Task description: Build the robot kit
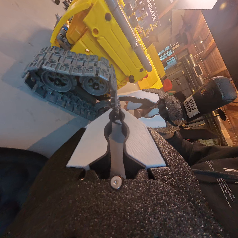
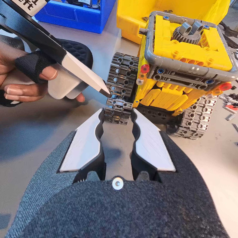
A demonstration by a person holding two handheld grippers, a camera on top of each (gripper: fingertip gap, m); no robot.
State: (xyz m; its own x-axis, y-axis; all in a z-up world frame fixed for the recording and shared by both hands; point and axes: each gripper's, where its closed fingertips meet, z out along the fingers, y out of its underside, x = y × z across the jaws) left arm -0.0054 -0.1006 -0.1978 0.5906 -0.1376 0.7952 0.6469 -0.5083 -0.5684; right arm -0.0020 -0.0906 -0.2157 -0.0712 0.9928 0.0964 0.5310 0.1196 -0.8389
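Note:
A yellow brick-built tracked robot (image 2: 180,54) stands on the grey table (image 2: 38,122). My right gripper (image 2: 118,112) has its jaws part way in, one on each side of the front of the robot's left grey track (image 2: 121,77), with the pads against its edges. My left gripper (image 1: 115,113) is shut, its tips pinching a link of that same track (image 1: 72,61) where it bends round the front wheel. It comes in from the upper left in the right wrist view (image 2: 106,93). The right gripper also shows in the left wrist view (image 1: 123,103).
The robot's other track (image 2: 197,115) is at the right. A blue bin (image 2: 72,15) and a yellow box (image 2: 135,19) stand behind the robot. Loose small parts (image 2: 230,103) lie at the far right. A person's hand (image 2: 25,90) holds the left gripper's handle. The grippers are tip to tip, or close to it.

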